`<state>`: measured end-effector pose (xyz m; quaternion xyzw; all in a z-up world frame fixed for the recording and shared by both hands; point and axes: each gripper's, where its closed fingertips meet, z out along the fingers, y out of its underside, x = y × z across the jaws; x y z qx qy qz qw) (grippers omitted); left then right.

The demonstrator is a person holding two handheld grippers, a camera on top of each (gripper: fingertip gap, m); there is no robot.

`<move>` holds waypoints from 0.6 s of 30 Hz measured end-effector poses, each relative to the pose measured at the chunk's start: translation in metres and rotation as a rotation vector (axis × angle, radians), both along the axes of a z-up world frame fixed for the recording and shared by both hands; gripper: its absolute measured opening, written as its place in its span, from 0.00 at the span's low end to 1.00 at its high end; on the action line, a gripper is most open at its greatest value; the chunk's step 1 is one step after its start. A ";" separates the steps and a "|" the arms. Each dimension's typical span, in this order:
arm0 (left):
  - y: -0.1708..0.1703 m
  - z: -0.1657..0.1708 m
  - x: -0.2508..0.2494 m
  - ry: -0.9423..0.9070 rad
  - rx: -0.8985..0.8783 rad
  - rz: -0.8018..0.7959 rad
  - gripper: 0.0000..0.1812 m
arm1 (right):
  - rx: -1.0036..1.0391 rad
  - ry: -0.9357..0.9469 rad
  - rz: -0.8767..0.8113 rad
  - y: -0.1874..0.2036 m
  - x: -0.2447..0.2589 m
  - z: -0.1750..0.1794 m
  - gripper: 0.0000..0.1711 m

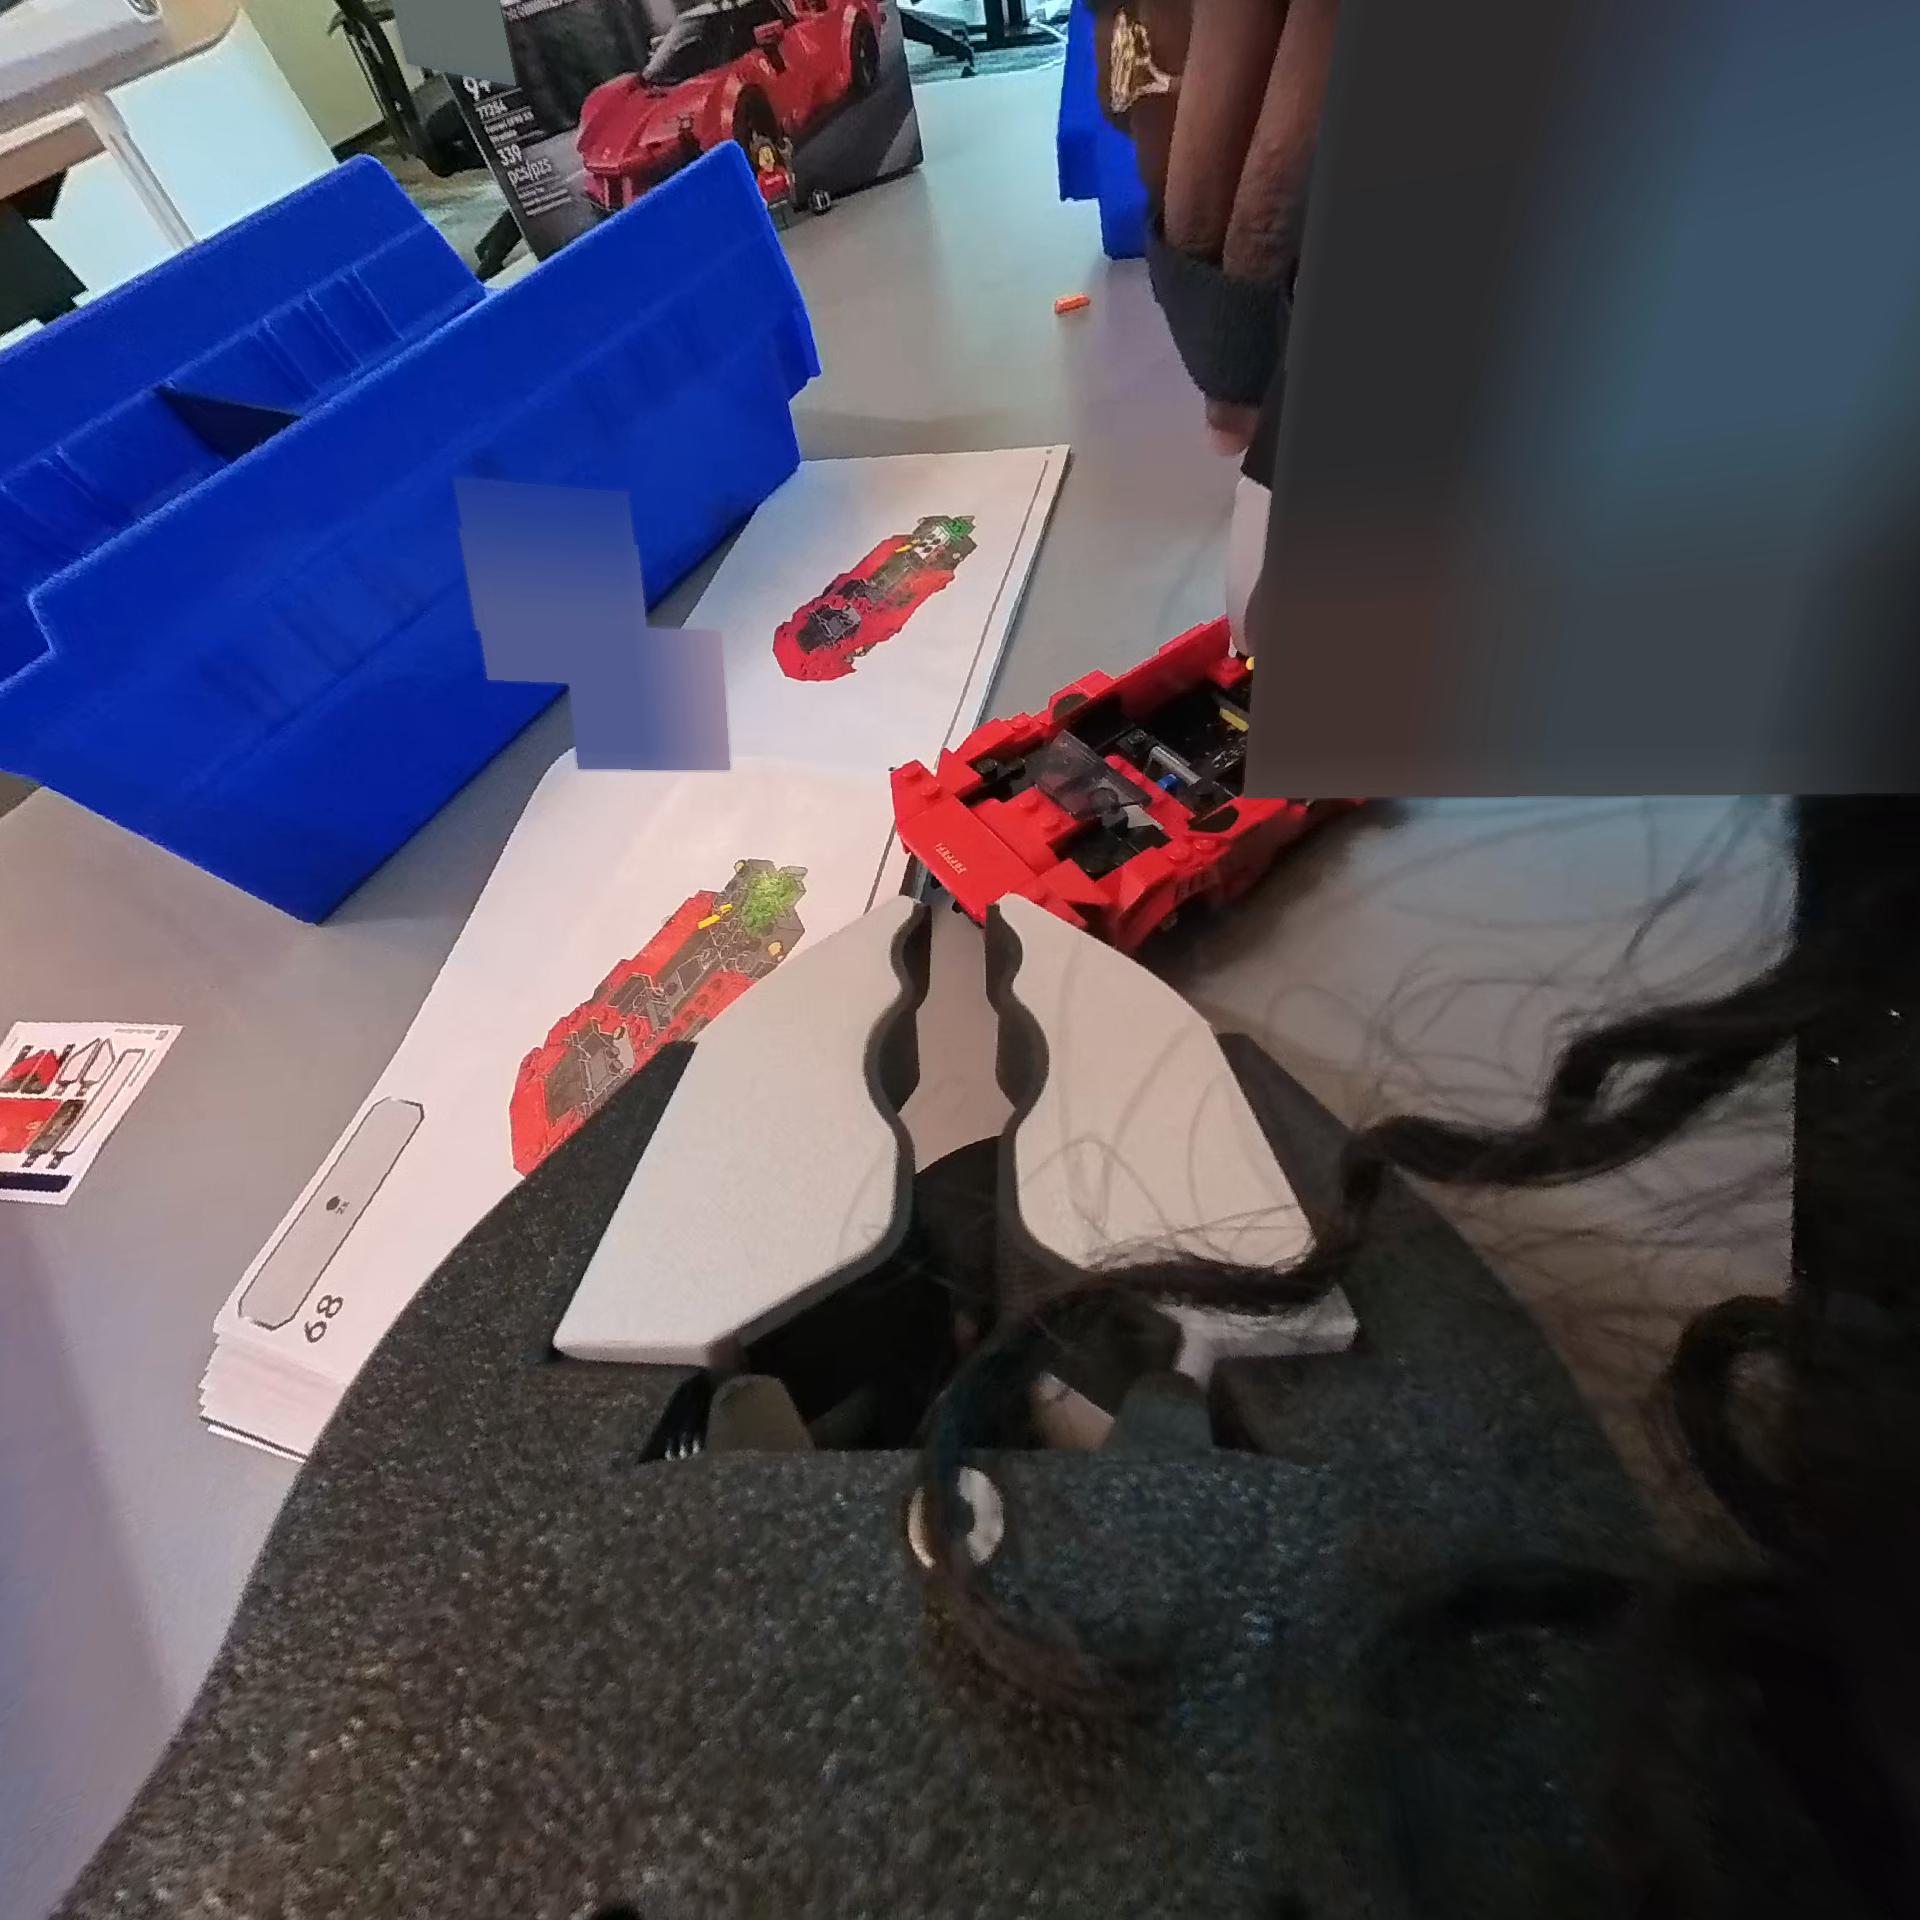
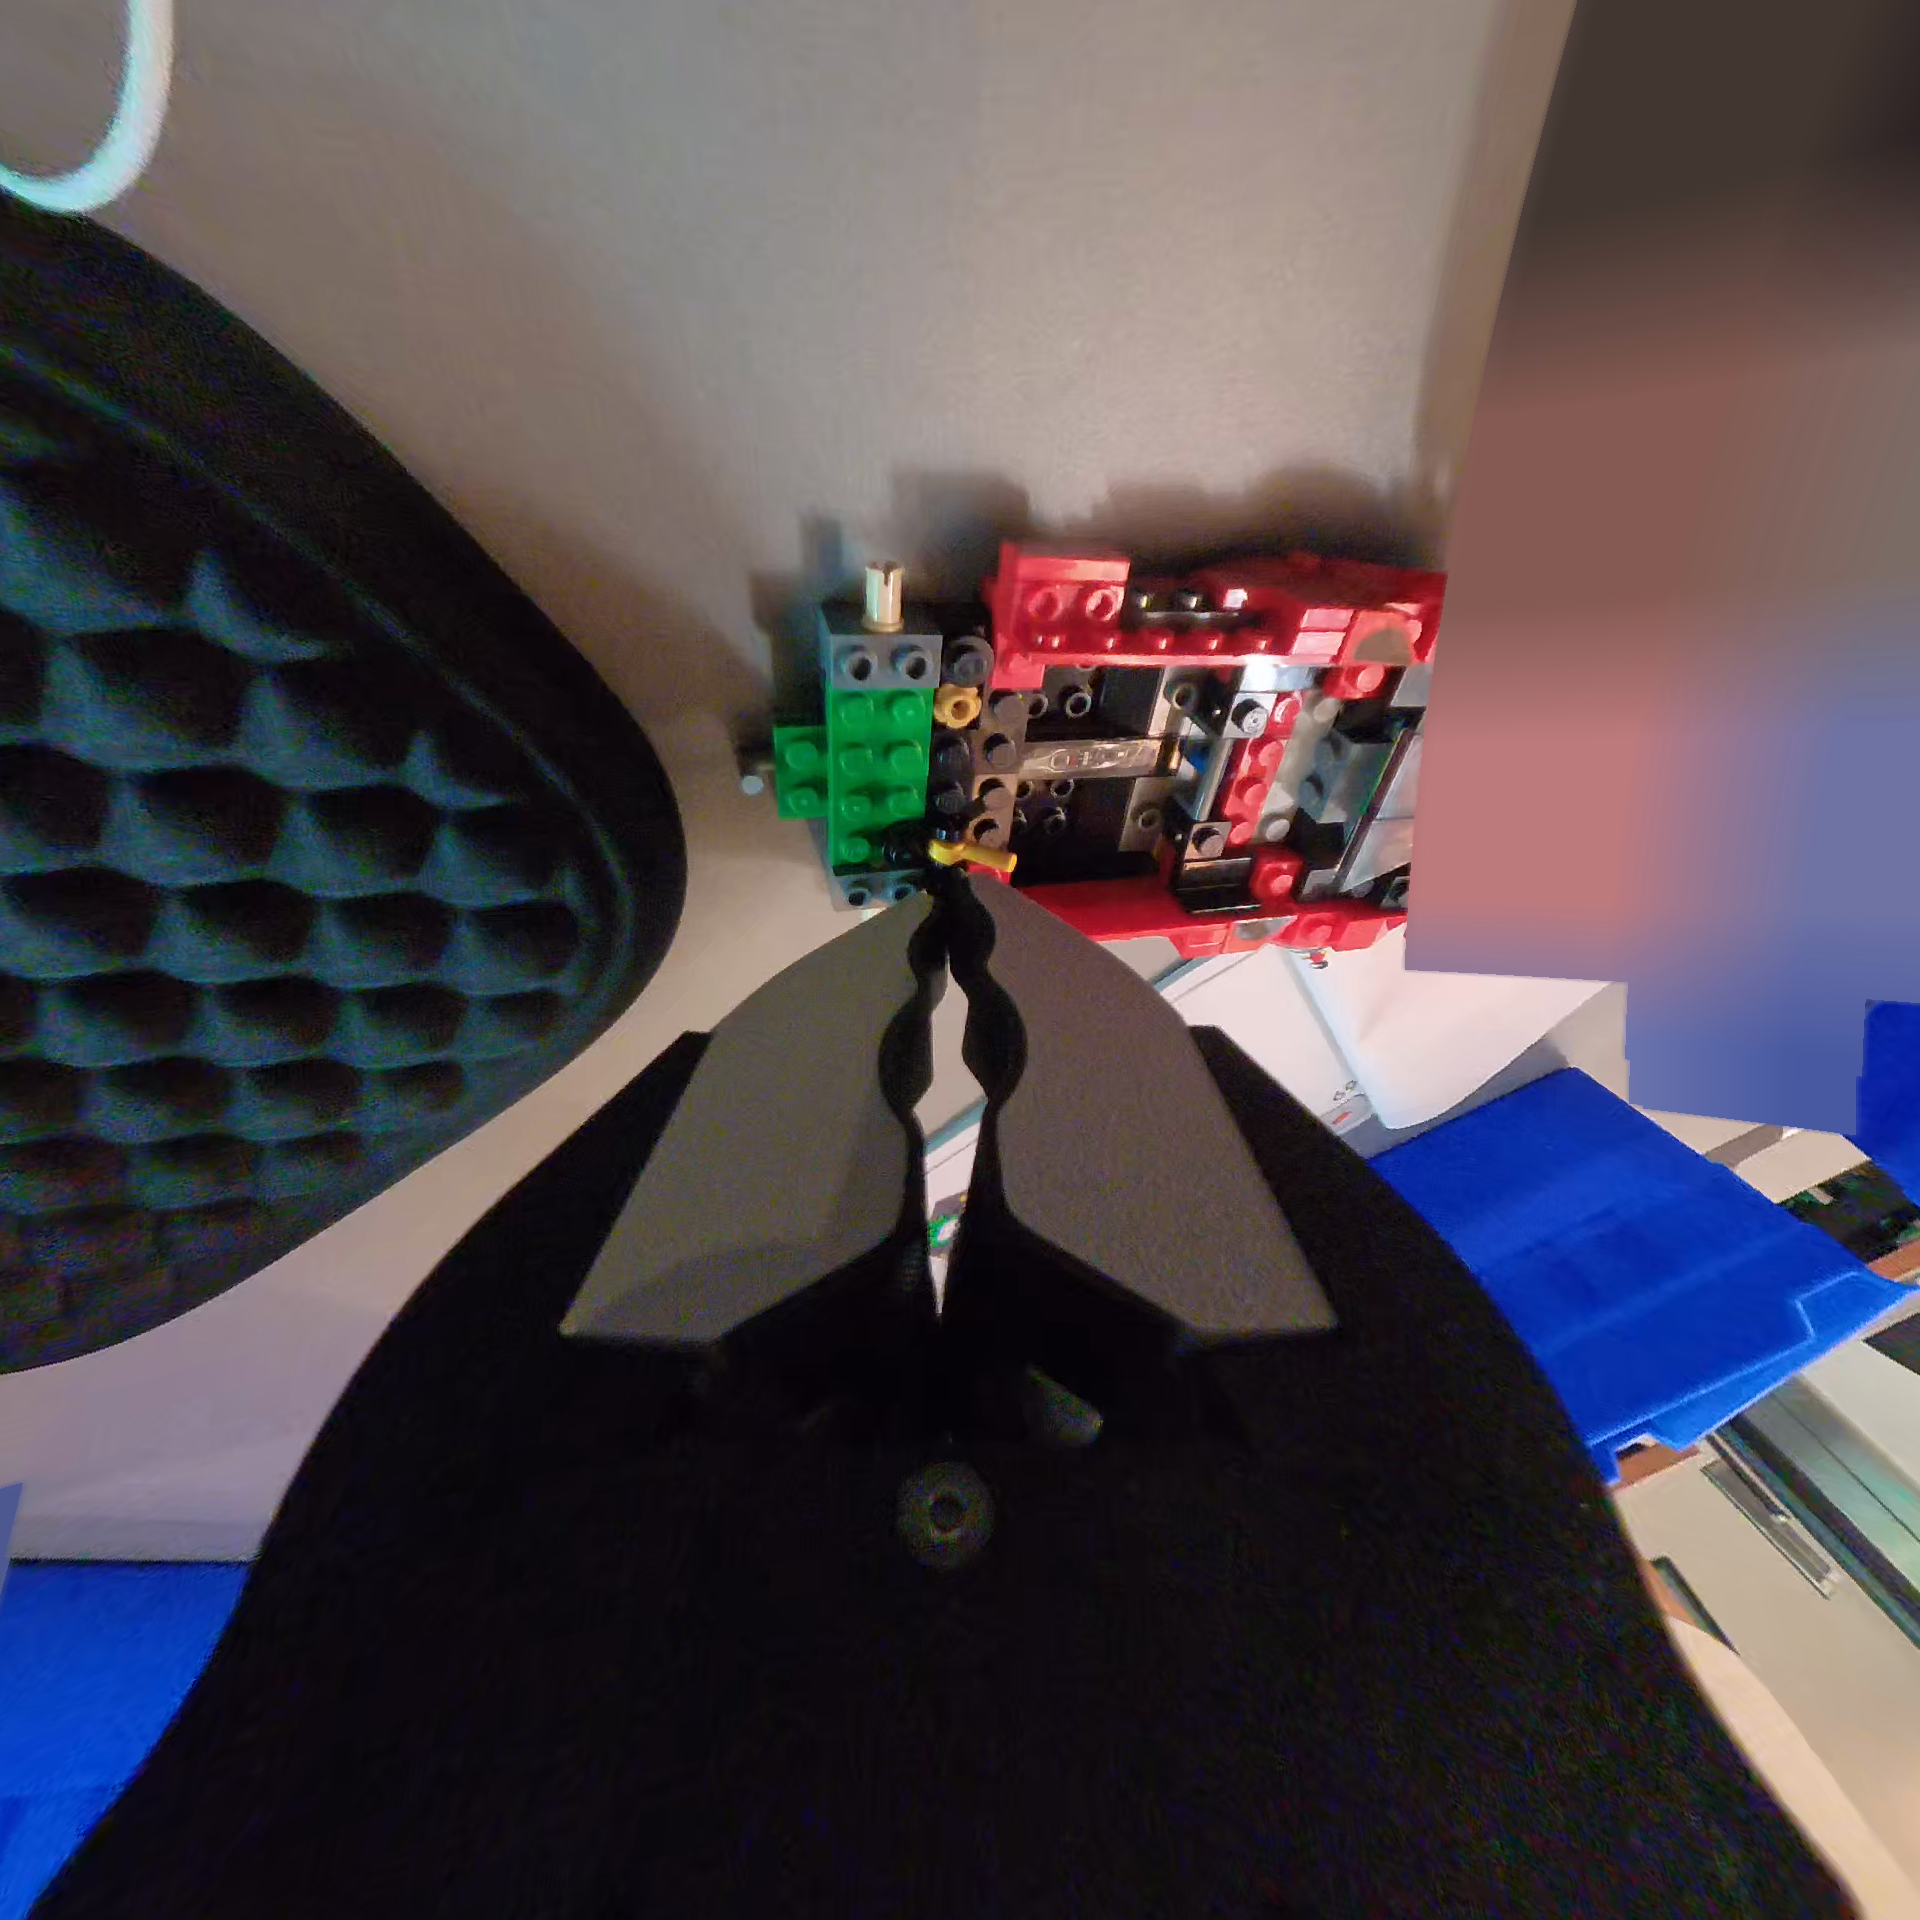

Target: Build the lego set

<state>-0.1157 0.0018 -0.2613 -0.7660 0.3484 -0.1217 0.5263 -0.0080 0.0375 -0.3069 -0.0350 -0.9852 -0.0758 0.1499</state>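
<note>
The left tongs (image 1: 954,914) — fingers slightly parted, empty — hover just before the red lego car (image 1: 1081,810), over the open instruction booklet (image 1: 644,862).

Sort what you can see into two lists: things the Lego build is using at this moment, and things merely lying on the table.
In use:
- red Lego car
- small yellow piece at the right gripper tips
- left gripper, at the car's front
- open instruction booklet

Lying about:
- blue bins
- set box
- sticker sheet
- loose orange piece
</note>
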 end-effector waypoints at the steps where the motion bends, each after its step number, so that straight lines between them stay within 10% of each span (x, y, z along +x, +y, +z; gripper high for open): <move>1: 0.000 0.000 0.000 -0.001 0.000 0.000 0.05 | -0.003 0.002 -0.003 0.000 0.000 0.000 0.00; 18: -0.001 0.003 -0.001 -0.007 0.015 0.003 0.05 | -0.069 0.065 -0.107 0.003 -0.004 0.008 0.00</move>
